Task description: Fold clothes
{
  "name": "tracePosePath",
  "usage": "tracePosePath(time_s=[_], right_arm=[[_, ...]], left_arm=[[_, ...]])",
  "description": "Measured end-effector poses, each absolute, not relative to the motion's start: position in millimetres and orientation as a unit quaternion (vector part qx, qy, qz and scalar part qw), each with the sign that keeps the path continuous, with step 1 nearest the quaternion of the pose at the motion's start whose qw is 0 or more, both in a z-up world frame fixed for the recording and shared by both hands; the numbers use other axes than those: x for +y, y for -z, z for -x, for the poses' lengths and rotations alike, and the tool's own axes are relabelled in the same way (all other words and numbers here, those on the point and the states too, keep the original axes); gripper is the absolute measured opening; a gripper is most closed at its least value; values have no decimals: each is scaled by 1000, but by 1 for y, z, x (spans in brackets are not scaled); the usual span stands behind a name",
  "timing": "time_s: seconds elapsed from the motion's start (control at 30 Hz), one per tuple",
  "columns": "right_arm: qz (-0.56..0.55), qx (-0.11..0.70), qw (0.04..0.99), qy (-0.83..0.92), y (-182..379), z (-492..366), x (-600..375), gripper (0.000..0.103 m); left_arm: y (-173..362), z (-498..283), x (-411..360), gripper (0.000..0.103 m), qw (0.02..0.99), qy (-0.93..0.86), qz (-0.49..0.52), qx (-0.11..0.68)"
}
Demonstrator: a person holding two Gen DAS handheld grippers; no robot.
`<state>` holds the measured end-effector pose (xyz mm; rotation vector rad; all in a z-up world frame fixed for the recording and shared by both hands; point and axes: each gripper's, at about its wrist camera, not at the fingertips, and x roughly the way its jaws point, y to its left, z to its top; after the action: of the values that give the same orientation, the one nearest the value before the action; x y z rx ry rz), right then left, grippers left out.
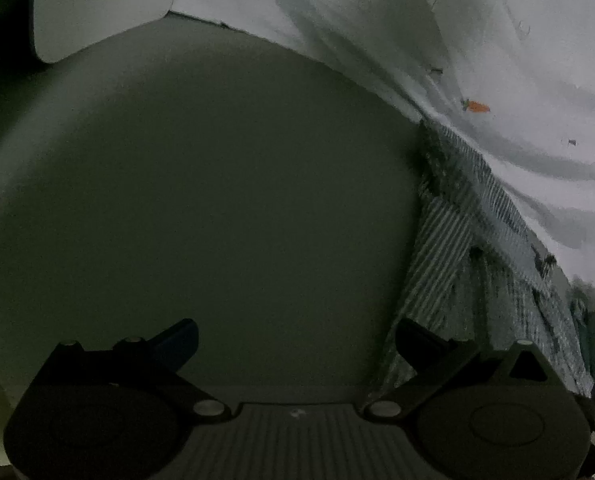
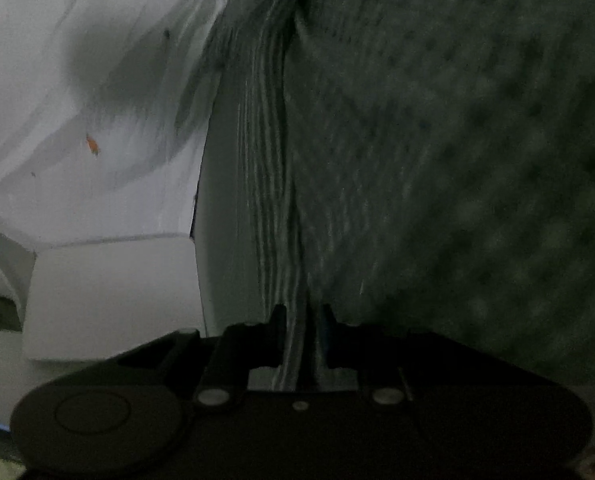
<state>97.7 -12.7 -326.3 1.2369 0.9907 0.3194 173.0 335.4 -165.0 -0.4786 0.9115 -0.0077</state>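
Note:
A grey knitted garment with a ribbed hem (image 1: 457,248) lies along the right of the left wrist view, on a white sheet. My left gripper (image 1: 297,340) is open and empty, its right finger touching the garment's ribbed edge. In the right wrist view the same garment (image 2: 437,160) fills the right side, very close and blurred. My right gripper (image 2: 301,320) is shut on the garment's ribbed hem (image 2: 269,200), which runs up from between the fingers.
A white sheet with small orange carrot prints (image 1: 497,60) (image 2: 97,100) lies under the garment. A white pillow or cushion (image 1: 105,4) (image 2: 113,300) lies beside it. A plain dim surface (image 1: 217,200) fills most of the left wrist view.

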Motion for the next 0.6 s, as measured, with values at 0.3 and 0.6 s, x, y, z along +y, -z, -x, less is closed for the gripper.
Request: tracePosePath(time_s=[0.3, 0.6], right_arm=[[-524, 477, 687, -161, 326, -90, 34, 26], [-471, 455, 732, -186, 299, -78, 29, 1]], left_arm=[[177, -173, 346, 103, 863, 39, 219, 454], [179, -181, 337, 103, 860, 62, 223, 455]])
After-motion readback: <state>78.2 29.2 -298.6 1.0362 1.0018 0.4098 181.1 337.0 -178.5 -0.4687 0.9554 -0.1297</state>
